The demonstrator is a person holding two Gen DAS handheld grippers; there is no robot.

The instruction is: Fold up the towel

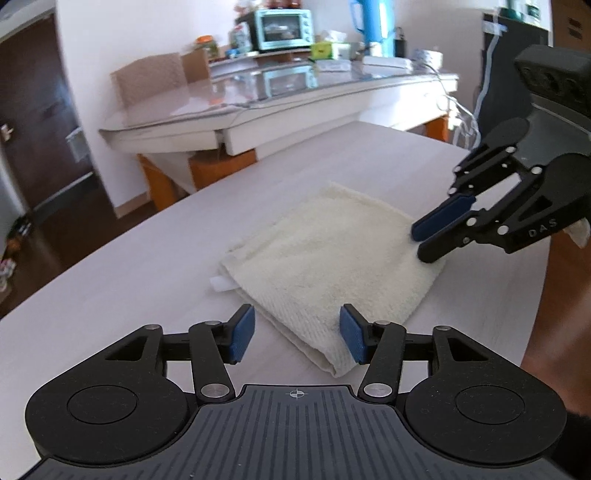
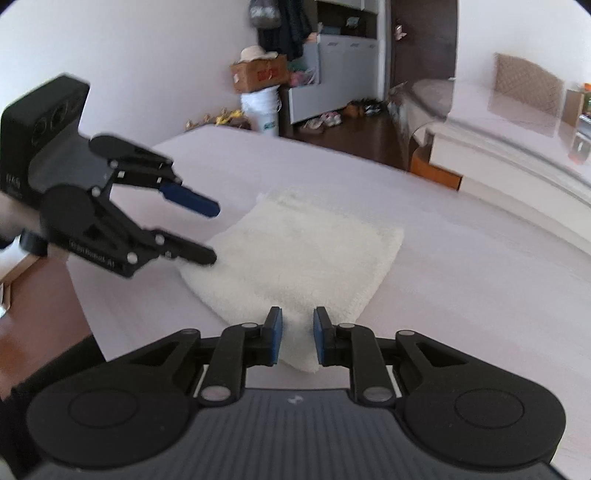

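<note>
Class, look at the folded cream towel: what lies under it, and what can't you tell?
The towel rests on the pale table. A small white tag sticks out from beneath its left edge. Whatever else lies between or under its layers is covered.

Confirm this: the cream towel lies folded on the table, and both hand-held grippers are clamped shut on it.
Not clamped. The towel lies folded on the table, but the left hand-held gripper and right hand-held gripper are open; both wrist views show gaps.

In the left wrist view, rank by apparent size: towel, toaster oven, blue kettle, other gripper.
1. towel
2. right gripper, enlarged by nearness
3. toaster oven
4. blue kettle, cut off at the frame's top, so its place versus the oven is unsure
</note>
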